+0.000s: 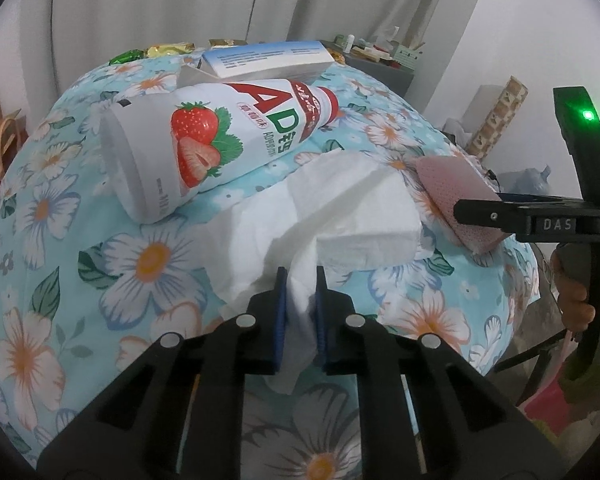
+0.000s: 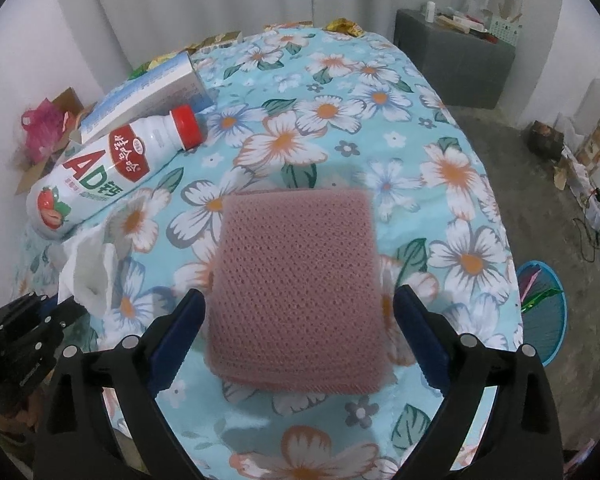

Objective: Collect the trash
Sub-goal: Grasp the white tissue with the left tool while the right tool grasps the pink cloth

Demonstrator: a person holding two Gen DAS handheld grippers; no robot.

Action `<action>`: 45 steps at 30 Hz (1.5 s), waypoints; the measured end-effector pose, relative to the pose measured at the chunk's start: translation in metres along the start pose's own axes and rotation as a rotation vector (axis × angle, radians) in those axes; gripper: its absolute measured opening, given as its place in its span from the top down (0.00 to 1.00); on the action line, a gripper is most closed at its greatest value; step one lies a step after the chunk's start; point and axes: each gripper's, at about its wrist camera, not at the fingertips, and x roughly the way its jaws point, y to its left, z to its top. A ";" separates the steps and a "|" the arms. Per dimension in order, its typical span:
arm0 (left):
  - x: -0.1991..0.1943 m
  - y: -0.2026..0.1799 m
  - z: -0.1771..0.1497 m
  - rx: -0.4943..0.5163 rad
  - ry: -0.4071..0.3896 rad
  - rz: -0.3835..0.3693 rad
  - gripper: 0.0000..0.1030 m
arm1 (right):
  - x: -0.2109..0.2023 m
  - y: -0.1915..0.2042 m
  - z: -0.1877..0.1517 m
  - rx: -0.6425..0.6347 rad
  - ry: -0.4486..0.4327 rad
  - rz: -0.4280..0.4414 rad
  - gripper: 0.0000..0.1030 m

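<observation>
My left gripper (image 1: 300, 276) is shut on the near end of a crumpled white tissue (image 1: 340, 208), which lies on the floral tablecloth (image 1: 148, 256). Behind the tissue lies a white strawberry drink bottle (image 1: 220, 136) with a red cap, on its side. My right gripper (image 2: 299, 294) stands open over a folded pink mesh cloth (image 2: 296, 280), one finger on each side, the pads not pressing it. The same bottle (image 2: 112, 164) and tissue (image 2: 88, 268) show at the left of the right wrist view. In the left wrist view, a finger (image 1: 484, 214) of the right gripper crosses the pink cloth (image 1: 452, 188).
A blue-and-white carton (image 1: 268, 58) lies behind the bottle. Foil wrappers (image 1: 168, 49) lie at the table's far edge. A blue basket (image 2: 544, 320) holding scraps stands on the floor to the right. A grey cabinet (image 2: 456, 60) stands at the back right. A hand (image 1: 576, 300) holds the right gripper.
</observation>
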 end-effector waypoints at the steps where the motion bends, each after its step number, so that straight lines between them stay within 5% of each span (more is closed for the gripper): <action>1: 0.000 0.000 0.000 -0.001 0.001 0.001 0.90 | 0.001 0.002 0.000 -0.008 0.001 -0.003 0.10; 8: 0.000 0.000 0.000 -0.001 -0.002 0.006 0.90 | 0.008 0.008 0.000 -0.048 -0.003 -0.058 0.11; 15: 0.000 0.001 0.000 -0.005 -0.005 0.004 0.91 | 0.006 0.005 -0.001 -0.034 -0.005 -0.029 0.22; 45: -0.009 0.000 0.003 -0.011 -0.030 0.015 0.96 | -0.029 -0.013 0.003 0.057 -0.094 0.083 0.24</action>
